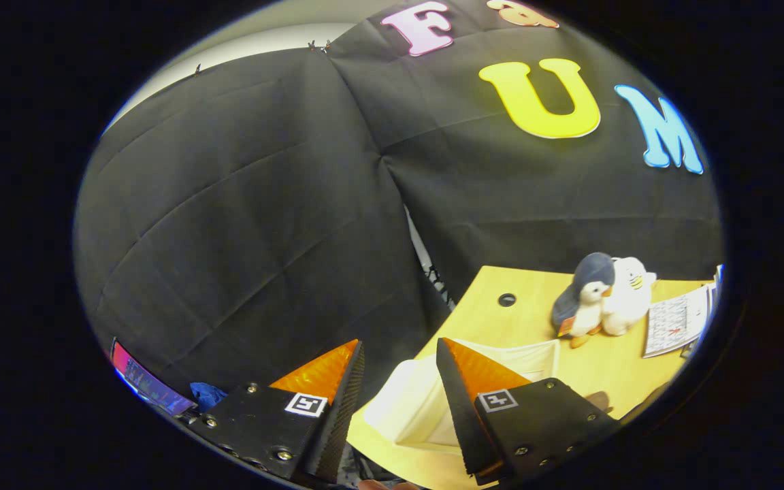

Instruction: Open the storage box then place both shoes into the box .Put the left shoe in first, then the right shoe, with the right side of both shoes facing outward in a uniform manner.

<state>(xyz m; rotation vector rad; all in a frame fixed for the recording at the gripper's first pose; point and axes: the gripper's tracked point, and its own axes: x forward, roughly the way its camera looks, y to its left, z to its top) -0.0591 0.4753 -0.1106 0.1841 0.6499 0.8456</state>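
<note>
A cream fabric storage box (426, 401) sits at the near left corner of a wooden table (535, 306); its top looks open, showing pale inner walls. My gripper (400, 354) is held above the box, fingers apart with nothing between them. The box shows partly through the gap between the fingers and behind the right finger (456, 381). The left finger (348, 371) hangs beyond the table's left edge, over the dark cloth.
Two plush toys, a dark penguin (582, 292) and a white one (630, 296), stand on the table beyond the box. A printed sheet (678, 320) lies to their right. A round cable hole (506, 299) is in the tabletop. A lit screen (147, 384) shows far left.
</note>
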